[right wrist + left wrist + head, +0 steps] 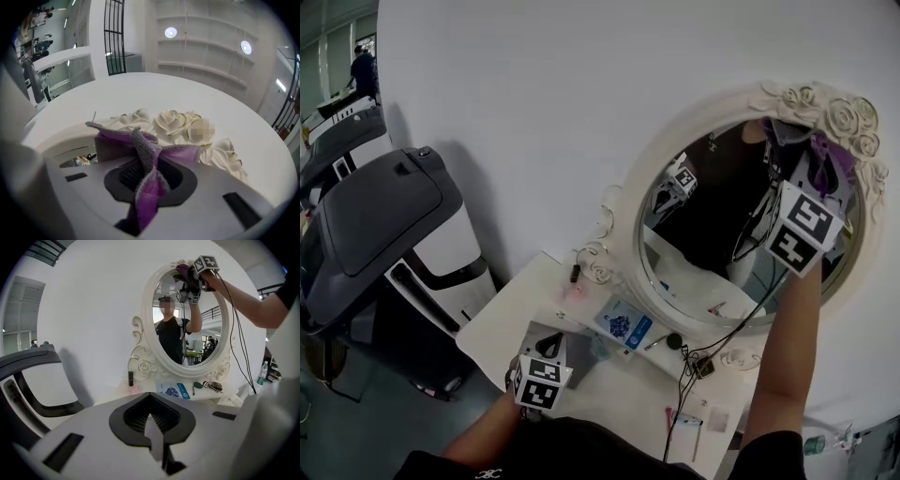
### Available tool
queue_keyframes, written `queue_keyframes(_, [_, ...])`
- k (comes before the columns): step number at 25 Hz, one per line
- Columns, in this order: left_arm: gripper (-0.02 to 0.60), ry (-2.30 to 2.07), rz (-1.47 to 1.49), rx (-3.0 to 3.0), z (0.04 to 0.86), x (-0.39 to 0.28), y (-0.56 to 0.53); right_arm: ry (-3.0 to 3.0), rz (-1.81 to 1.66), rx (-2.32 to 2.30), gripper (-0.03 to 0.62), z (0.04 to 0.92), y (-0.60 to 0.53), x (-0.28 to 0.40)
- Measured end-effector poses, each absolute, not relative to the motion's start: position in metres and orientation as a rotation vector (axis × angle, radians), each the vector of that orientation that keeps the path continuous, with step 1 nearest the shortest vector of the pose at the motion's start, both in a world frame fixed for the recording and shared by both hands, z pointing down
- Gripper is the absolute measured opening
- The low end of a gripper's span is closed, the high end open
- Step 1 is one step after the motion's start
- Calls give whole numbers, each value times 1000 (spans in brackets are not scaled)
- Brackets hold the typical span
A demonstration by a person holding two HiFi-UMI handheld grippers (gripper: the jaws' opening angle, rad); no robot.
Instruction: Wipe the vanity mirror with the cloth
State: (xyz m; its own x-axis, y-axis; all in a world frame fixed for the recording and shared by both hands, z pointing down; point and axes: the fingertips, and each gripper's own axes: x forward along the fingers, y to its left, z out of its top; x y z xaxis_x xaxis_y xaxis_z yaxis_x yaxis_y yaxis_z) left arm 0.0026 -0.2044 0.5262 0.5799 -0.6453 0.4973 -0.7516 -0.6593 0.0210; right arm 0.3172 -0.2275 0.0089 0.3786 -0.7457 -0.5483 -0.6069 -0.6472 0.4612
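We hold the right claw [146, 190] up at the top of the vanity mirror [712, 239]. Its jaws are clamped tight on the purple cloth [152, 154], which bunches out between them. The cloth fans against the carved roses [171, 121] of the white frame, right at the upper rim of the glass. In the head view the cloth shows as a purple fold just under those roses.

Our left claw [157, 446] sits low over the near left edge of the table [609, 398] and points toward the mirror. Its jaws are pressed together with nothing between them.

The mirror stands at the back edge of the table. A blue-and-white packet [624, 325] lies at its foot. A small dark tube [575, 273] stands upright toward the back left corner, just beside the frame's scrollwork.
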Motion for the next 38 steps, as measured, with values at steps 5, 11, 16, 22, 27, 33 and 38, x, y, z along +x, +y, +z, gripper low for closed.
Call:
queue_keyframes(5, [-2,-1136,705,2575,532,9,-209,-1000,-1246,2310,51,20,-244,298])
queue_keyframes(11, [-2,-1087,730,2585,538,23,-209,-1042,-1300,2223,49,40,-263,275])
queue_keyframes(16, [-2,-1070,737,2591,540,30,-210,-1079,-1315,2113,51,71,-280,256])
queue_keyframes(22, [-2,-1074,745,2579,544,29,-207,-1169,-1256,2073,51,105,-294,243])
queue_keyframes(27, [-2,-1102,730,2574,541,25,-206,-1245,-1196,1958,51,174,-310,228])
queue_keyframes(33, [-2,-1146,723,2552,540,9,-201,-1288,-1096,1740,51,290,-325,214])
queue_keyframes(38, [-2,-1184,708,2536,538,-4,-195,-1314,-1047,1622,51,354,-329,211])
